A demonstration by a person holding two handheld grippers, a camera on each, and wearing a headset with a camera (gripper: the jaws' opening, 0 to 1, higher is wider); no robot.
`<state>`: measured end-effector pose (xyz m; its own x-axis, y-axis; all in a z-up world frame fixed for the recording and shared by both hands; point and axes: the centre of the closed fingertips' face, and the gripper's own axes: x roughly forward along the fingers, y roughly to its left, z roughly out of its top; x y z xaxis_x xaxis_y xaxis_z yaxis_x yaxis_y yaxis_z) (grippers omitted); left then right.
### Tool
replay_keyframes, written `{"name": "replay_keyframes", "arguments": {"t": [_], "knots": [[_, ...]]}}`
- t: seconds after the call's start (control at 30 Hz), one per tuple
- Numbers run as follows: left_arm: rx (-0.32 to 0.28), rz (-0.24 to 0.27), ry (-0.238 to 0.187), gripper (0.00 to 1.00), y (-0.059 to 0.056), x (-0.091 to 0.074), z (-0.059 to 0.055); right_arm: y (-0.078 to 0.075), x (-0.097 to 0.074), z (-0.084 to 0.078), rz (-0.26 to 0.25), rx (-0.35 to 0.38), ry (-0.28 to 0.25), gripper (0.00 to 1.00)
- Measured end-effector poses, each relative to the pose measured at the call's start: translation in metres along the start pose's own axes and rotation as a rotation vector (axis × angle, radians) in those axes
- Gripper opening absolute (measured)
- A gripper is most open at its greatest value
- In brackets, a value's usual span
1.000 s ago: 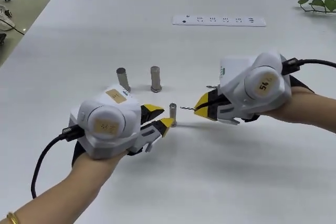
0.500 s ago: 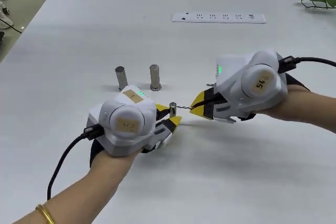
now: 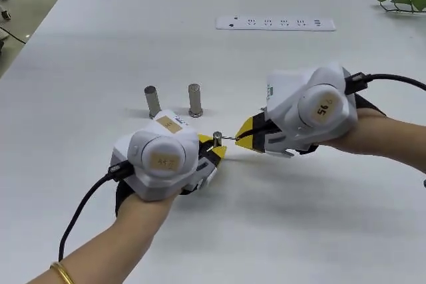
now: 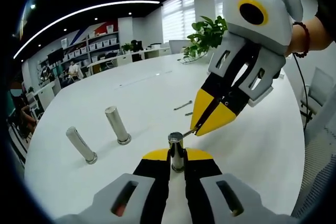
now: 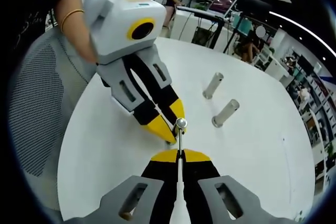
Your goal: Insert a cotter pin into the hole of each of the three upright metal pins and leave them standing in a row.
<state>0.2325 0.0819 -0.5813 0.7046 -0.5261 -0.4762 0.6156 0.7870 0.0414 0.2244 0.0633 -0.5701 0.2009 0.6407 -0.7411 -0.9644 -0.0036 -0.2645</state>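
Head view, from the left: the first pin [image 3: 152, 101] and the second pin [image 3: 194, 100] are seen standing side by side on the white table [image 3: 100, 44]. Nothing can be made out in their holes. Just to the right and nearer, the left gripper [image 3: 214, 151] is closed tight on the lower part of the third pin [image 3: 217, 140]. It is probably held this way so that it cannot tip or turn when pushed.

Next, a thin cotter pin [image 3: 230, 138] is pinched in the closed tips of the right gripper [image 3: 243, 136]. It is held flat and pointed at the top of the third pin, where the hole is thought to be. Whether its tip is inside the hole cannot be told. Two spare cotter pins [image 4: 182, 105] are seen lying on the table beyond, likely for the other two pins.
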Motion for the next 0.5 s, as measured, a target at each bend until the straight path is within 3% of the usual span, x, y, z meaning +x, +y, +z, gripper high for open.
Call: {"name": "replay_keyframes", "arguments": {"t": [0.5], "knots": [[-0.027,0.037,-0.011,0.06,0.002,0.0002,-0.0004,-0.0022,0.0022,0.0001,0.004,-0.029,0.006,0.0]]}}
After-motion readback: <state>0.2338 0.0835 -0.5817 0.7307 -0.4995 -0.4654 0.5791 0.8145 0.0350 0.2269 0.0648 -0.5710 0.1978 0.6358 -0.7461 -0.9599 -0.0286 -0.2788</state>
